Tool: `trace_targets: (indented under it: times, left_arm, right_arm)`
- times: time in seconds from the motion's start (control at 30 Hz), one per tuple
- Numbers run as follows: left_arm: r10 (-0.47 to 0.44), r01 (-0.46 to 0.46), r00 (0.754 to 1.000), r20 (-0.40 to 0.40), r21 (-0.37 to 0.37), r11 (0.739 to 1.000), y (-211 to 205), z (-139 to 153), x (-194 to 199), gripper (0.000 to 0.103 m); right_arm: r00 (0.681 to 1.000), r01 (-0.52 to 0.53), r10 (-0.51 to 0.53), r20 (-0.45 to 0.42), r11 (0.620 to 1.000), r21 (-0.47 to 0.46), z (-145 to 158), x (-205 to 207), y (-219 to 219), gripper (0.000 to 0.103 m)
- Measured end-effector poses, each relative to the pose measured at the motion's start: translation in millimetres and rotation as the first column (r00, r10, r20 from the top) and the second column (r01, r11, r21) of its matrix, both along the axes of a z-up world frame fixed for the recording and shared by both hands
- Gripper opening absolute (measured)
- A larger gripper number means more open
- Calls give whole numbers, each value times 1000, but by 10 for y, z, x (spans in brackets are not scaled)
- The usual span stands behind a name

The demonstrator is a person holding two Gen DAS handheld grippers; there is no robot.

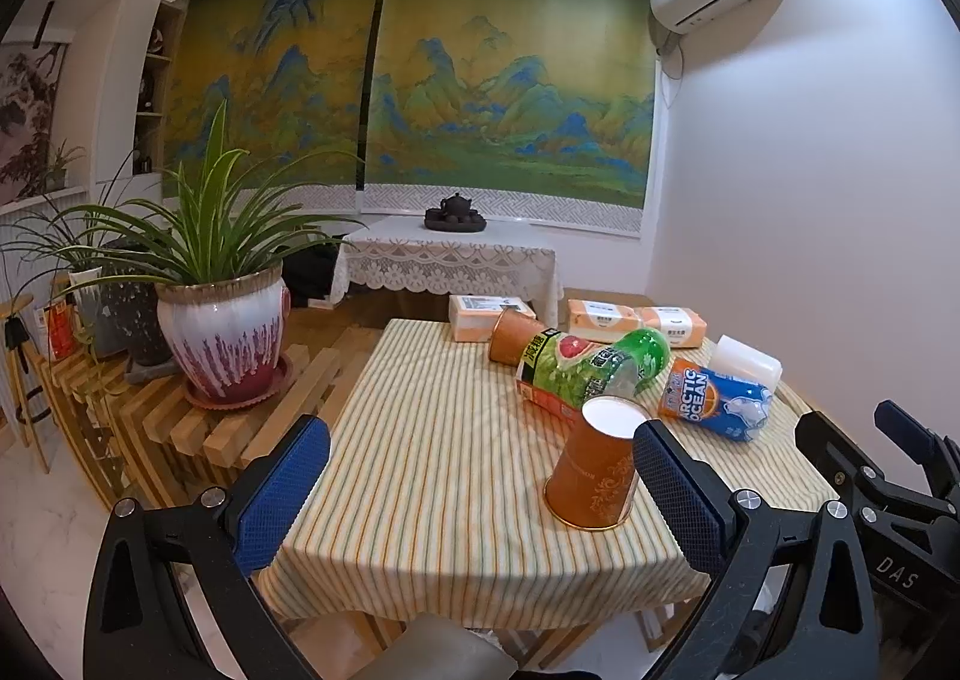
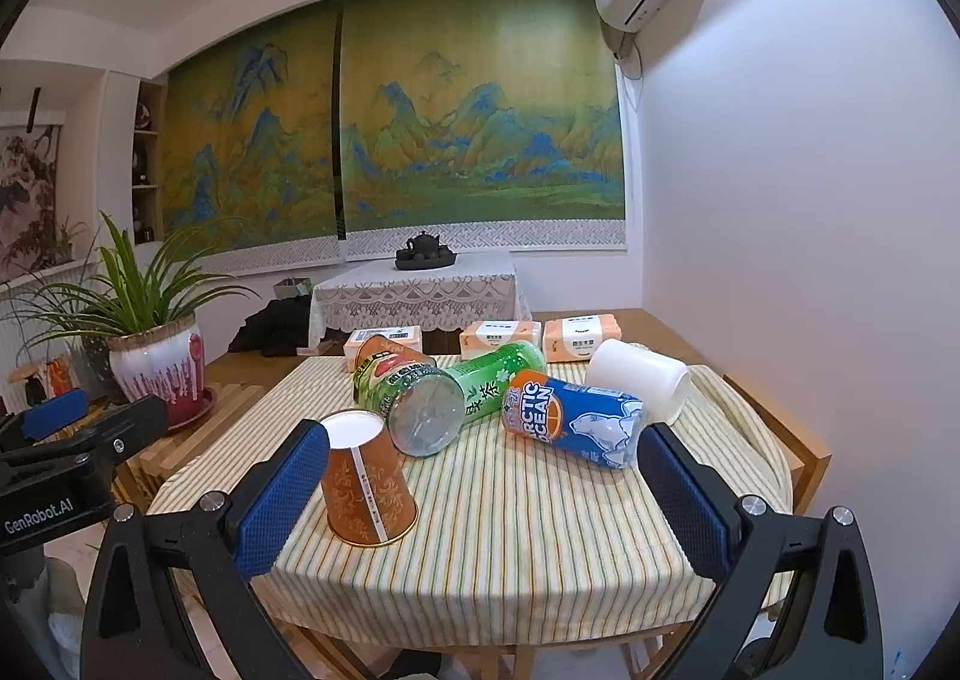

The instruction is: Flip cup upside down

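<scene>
**Already mouth-down: the cup stands inverted on the worktop**

Evidently, the orange paper cup (image 1: 594,464) rests on the striped worktop (image 1: 432,440) with its wide rim on the cloth and its white base facing up, so we judge the flip to be done or very nearly so.

We expect the cup to handle as a light, thin-walled thing: easy to lift, easy to crush, and quick to tip or slide on the cloth if nudged. If we had to take it again, we would close gently across the mid-wall, where the cone is stiffer than at the open rim, and avoid squeezing hard.

The left hand-held gripper (image 1: 480,491) stands wide apart and holds nothing. In its view the cup sits between the two blue pads, close against the inner face of the right-side pad (image 1: 678,494); we cannot tell whether they touch. The right hand-held gripper (image 2: 480,491) is likewise spread wide and empty. In its view the cup (image 2: 366,485) lies just beside its left-side pad (image 2: 282,500), near the worktop's front left part.

Behind the cup lie a green bottle (image 2: 420,398), a second green bottle (image 2: 498,374), a blue and orange bottle (image 2: 576,419) and a white cup (image 2: 639,377), all on their sides. The nearest bottle's base is close to the cup's top, so we would judge any sideways withdrawal likely to knock one against the other.
</scene>
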State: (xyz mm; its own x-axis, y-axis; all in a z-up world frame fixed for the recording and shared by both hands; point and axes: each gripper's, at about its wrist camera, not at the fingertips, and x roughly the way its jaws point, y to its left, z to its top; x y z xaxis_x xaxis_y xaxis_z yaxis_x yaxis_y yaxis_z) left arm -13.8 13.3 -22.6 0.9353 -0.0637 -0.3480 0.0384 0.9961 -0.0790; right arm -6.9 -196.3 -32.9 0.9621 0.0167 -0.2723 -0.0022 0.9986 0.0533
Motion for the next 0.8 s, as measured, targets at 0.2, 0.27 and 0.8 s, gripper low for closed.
trace_targets:
  times: [0.2, 0.27, 0.8]
  left_arm:
    - [-5, 5, 1000, -4, -1, 1000, -1, -7, 15, 102]
    - [-5, 5, 1000, -4, 1, 1000, -6, -8, 17, 102]
    - [-4, 4, 1000, -9, 2, 1000, -23, -24, 49, 102]
  right_arm:
    - [1000, -2, 2, 1, 1000, 1, 2, 2, 4, 101]
    - [1000, 0, 0, 0, 1000, 0, 1, 5, 5, 101]
    - [1000, -3, 3, -10, 1000, -1, -26, 53, 5, 101]
